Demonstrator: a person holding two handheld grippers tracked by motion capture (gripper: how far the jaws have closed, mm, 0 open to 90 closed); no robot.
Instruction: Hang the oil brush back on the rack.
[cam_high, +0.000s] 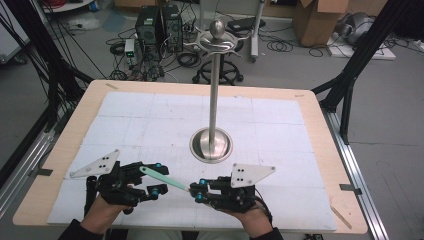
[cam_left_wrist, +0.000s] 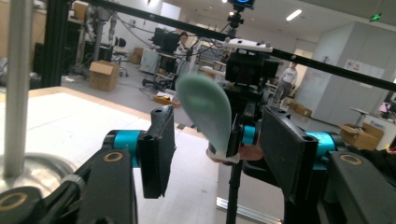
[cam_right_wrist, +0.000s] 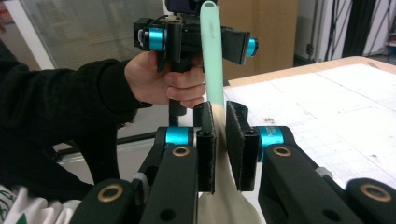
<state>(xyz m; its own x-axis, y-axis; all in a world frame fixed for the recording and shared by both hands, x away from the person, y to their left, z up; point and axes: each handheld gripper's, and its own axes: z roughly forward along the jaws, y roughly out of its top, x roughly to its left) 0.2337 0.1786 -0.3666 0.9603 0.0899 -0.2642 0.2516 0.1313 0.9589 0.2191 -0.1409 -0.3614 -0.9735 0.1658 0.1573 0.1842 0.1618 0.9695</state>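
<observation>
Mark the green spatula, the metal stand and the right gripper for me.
green spatula (cam_high: 161, 178), high view, on the middle of its handle.
metal stand (cam_high: 214, 100), high view, on the upright pole.
right gripper (cam_right_wrist: 219, 140), right gripper view, midway between its fingers, closed on the spatula's pale end.

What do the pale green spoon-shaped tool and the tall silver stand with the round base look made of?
Pale green spoon-shaped tool: matte and uniformly coloured with soft rounded edges, so probably silicone or plastic; its cream end sits between the right gripper pads. Tall silver stand with round base: brushed, reflective metal, likely steel, with highlights along the pole.
</observation>
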